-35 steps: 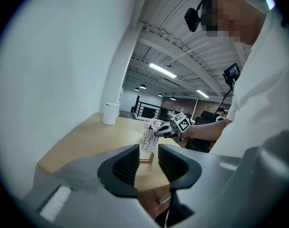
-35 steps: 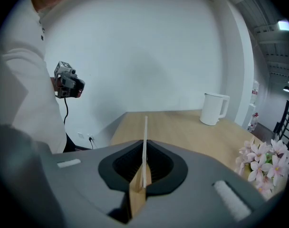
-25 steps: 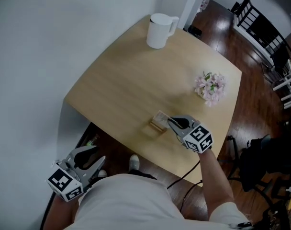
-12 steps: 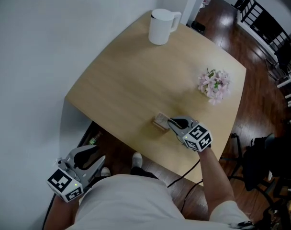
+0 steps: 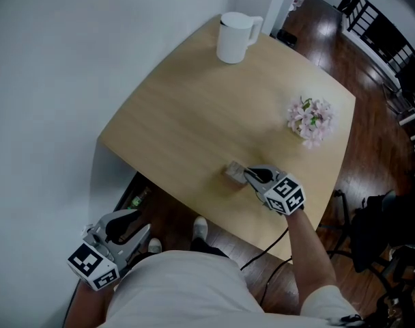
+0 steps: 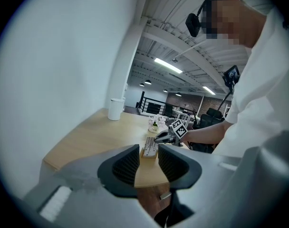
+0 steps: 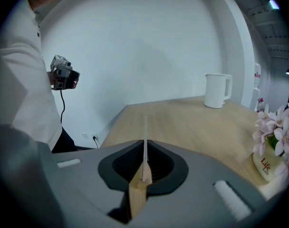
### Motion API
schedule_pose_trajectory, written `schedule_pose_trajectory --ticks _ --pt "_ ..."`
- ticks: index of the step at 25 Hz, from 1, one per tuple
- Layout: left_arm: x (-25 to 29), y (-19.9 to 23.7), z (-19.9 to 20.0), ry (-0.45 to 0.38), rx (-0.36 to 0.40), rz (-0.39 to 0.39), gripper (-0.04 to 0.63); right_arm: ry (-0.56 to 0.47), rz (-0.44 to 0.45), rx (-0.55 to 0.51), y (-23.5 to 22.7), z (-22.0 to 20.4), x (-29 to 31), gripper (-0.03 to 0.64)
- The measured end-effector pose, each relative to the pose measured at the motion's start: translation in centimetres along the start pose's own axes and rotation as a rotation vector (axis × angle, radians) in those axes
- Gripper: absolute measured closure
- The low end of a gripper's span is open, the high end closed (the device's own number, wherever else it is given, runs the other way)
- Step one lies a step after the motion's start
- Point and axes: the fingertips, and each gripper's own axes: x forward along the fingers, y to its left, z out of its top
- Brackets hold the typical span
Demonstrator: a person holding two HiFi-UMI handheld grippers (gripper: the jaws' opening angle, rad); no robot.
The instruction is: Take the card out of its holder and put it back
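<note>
Two grippers, only one at work: your right one is clamped on the card near the table's front edge.

Your wooden table (image 5: 180, 115) carries a white jug (image 5: 235, 36) at its far corner and a small pot of pink flowers (image 5: 310, 120) toward the right side, well apart from each other. Your left gripper (image 5: 140, 227) hangs low beside you, off the table, with its jaws a little apart and nothing between them. Your right gripper (image 5: 248, 174) reaches the wooden card holder (image 5: 233, 171) near the table's front edge. Its jaws are pressed together on the thin card (image 7: 145, 141), which stands upright and edge-on between the pads. The card's lower end meets the top of the holder; whether it sits fully in the slot cannot be told.
</note>
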Motion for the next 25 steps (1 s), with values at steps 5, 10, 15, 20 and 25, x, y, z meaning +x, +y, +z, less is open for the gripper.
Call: schedule_pose_trajectory --ticks 5,10,15,20,25 --pt "-1.1 0.0 -0.1 0.001 0.015 -0.024 0.462 -0.032 -0.089 0.003 0.3 1.4 -1.0 0.536" --pt "-3.2 0.6 -0.3 0.0 0.064 -0.052 0.462 -0.088 -0.271 -0.006 2.5 4.3 -4.1 0.497" --pt "-6.0 1.6 -0.2 -0.021 0.101 -0.118 0.462 -0.145 -0.429 0.022 8.4 6.9 -7.8 0.477" --pt "-9.1 1.9 -0.8 -0.045 0.135 -0.2 0.462 -0.159 -0.484 0.077 18.5 7.9 -8.9 0.477" --pt "-12.8 1.8 -2.9 -0.055 0.159 -0.284 0.462 -0.164 -0.524 0.133 29.1 8.0 -8.8 0.476"
